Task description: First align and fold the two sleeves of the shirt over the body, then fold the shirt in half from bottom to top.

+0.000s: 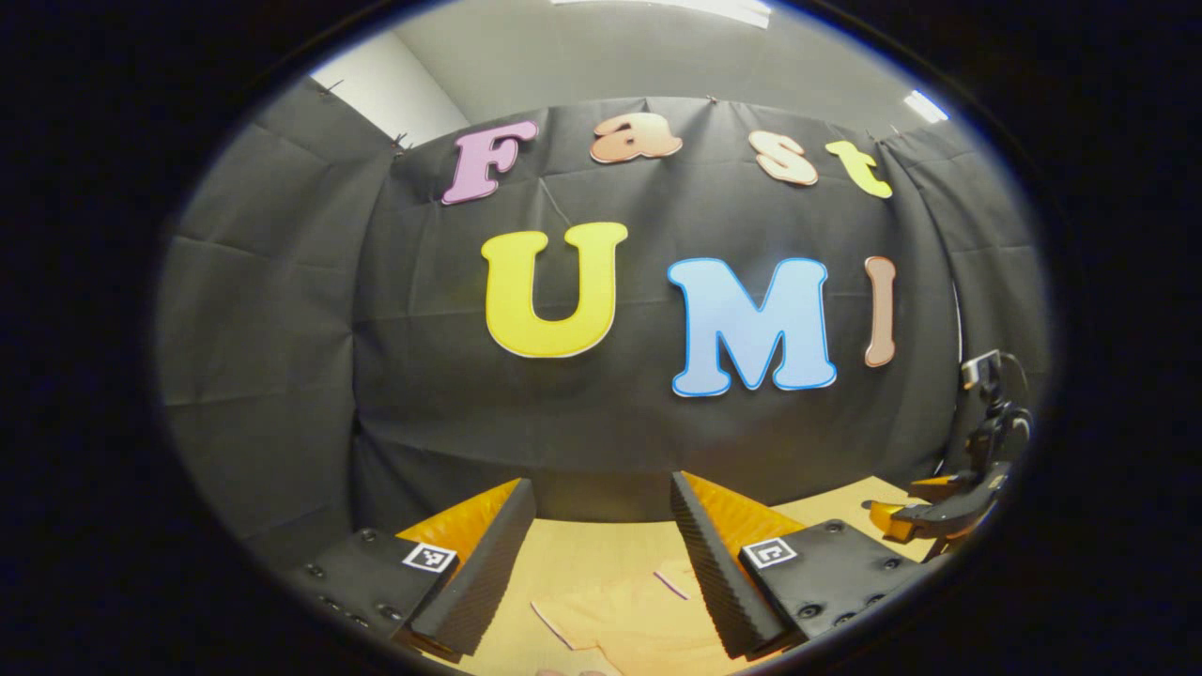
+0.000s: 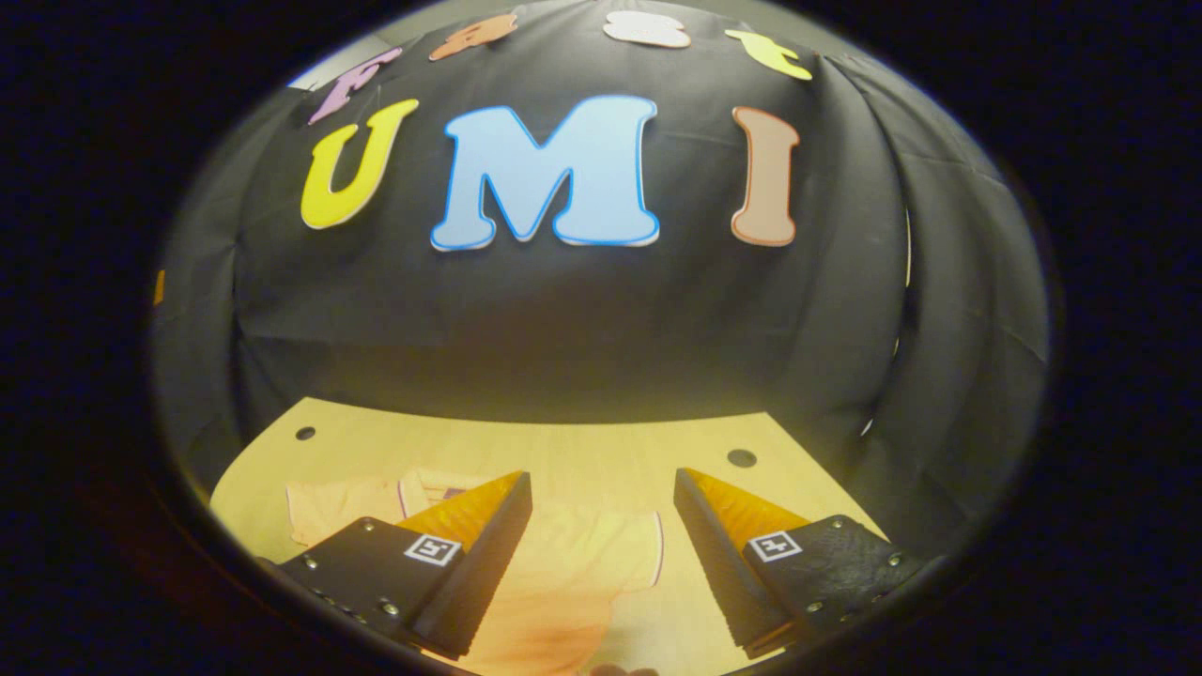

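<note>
Looks like nothing is folded yet, as far as I can tell. Going left to right: the left tool [image 1: 601, 526] hangs above the bench [image 1: 601, 554] with its jaws spread wide and nothing between them. Just below it, in the left gripper view, lies a pale bit of the shirt [image 1: 620, 620], too cropped to say which part. Far right in that view the other tool sits low by the bench edge.

In the right gripper view, the right tool [image 2: 601, 526] is wide too, empty, hovering over the shirt [image 2: 554, 573], which lies flat on the near part of the bench [image 2: 582, 441]. 1 short sleeve [image 2: 634, 554] sticks out to the right and another to the left, so I'd say both sleeve folds and the bottom-to-top fold are all left to do.
</note>
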`<state>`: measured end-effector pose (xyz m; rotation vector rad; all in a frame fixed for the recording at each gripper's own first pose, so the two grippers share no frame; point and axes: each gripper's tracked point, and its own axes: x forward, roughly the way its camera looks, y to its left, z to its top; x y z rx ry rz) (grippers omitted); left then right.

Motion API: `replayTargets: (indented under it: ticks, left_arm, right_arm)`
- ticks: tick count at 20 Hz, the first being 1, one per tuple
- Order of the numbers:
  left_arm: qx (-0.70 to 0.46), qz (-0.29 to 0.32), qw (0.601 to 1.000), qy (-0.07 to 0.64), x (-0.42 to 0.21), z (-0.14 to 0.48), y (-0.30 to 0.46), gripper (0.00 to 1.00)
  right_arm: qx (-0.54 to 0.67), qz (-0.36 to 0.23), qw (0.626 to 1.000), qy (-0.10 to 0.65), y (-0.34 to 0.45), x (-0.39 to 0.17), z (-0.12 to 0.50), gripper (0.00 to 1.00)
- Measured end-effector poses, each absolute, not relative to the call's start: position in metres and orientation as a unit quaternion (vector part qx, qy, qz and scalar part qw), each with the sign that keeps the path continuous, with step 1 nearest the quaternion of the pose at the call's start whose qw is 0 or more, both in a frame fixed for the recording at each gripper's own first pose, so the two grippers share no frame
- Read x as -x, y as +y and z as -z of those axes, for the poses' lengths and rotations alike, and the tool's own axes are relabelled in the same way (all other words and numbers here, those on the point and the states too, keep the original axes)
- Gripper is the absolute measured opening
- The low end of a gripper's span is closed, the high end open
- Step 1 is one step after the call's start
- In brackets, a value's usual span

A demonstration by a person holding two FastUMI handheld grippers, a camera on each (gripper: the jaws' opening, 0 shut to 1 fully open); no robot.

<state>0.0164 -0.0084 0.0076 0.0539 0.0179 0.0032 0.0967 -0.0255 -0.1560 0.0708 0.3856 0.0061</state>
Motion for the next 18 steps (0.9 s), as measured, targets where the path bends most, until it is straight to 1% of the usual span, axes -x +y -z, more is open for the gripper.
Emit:
replayTargets:
  ticks: [1,2,3,4,11,15,18]
  left_arm:
    - [-0.030,-0.005,1.000,0.010,-0.016,-0.006,-0.006,0.95]
    - [-0.032,-0.007,0.999,0.011,-0.017,-0.006,-0.004,0.94]
    - [-0.033,-0.010,0.999,0.012,-0.019,-0.006,-0.002,0.95]
    - [-0.036,-0.014,0.999,0.013,-0.020,-0.005,0.001,0.94]
    - [-0.045,-0.041,0.998,0.023,-0.027,-0.001,0.014,0.94]
    - [-0.047,-0.054,0.997,0.031,-0.025,0.004,0.018,0.94]
    - [-0.043,-0.062,0.996,0.039,-0.026,0.009,0.021,0.94]
  right_arm:
    - [-0.039,-0.001,0.977,0.210,-0.027,-0.104,0.170,0.95]
    - [-0.041,0.001,0.974,0.225,-0.029,-0.109,0.182,0.96]
    - [-0.042,0.003,0.970,0.240,-0.032,-0.112,0.197,0.95]
    - [-0.043,0.004,0.966,0.256,-0.035,-0.117,0.212,0.96]
    - [-0.058,0.014,0.933,0.356,-0.052,-0.137,0.304,0.96]
    - [-0.070,0.028,0.917,0.392,-0.061,-0.137,0.335,0.96]
    - [-0.062,0.024,0.911,0.407,-0.059,-0.136,0.347,0.96]
